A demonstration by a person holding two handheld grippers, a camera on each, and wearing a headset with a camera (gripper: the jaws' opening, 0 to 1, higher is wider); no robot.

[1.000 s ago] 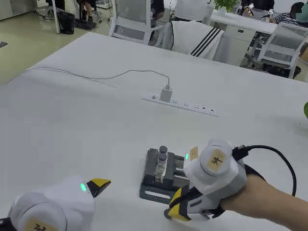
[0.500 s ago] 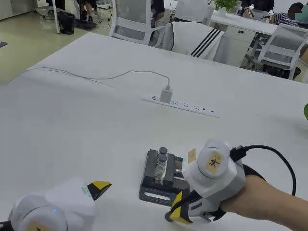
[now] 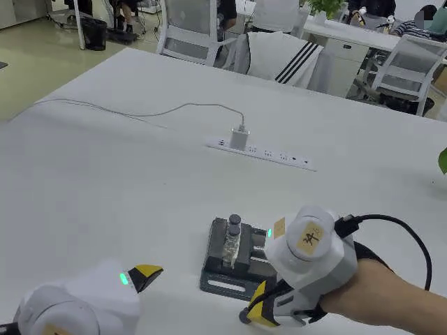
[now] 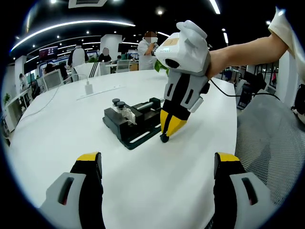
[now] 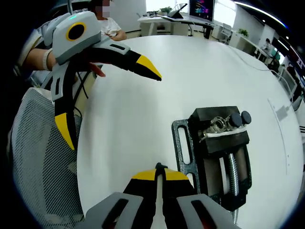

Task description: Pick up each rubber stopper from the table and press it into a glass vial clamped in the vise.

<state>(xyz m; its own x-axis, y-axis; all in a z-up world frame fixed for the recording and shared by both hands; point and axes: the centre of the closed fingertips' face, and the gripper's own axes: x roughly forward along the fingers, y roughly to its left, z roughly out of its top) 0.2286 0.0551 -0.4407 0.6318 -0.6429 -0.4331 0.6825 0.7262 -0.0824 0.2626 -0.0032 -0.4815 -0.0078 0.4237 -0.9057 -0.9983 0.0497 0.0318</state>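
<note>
Rubber stopper (image 5: 160, 166), a small dark nub, sits pinched at the very tip of the right gripper (image 4: 167, 133), whose jaws are closed tight on it. The tip is down at the table (image 3: 105, 181), just near and right of the vise (image 5: 217, 143); I cannot tell whether it touches the surface.

The step in hand, as I judge it, is to carry the stopper up and press it into a vial. Two glass vials (image 5: 239, 118) clamped in the vise already wear dark stoppers. Beside them clear glass (image 5: 217, 125) looks like an open mouth, though it is too small to be sure.

To do this well:
- Lift clear of the vise base before moving across.
- Arrive over the open mouth from above, with the stopper in line with the upright vial.
- Push straight down; a sideways shove could tilt or crack the glass.
- Keep the squeeze firm, because a hold this close to the tip could let the stopper twist or pop out.
- Let go only once it is seated.

The left gripper (image 4: 157, 160) hangs with jaws spread wide at the near left, well apart from the vise. It could steady the base if that slides.
</note>
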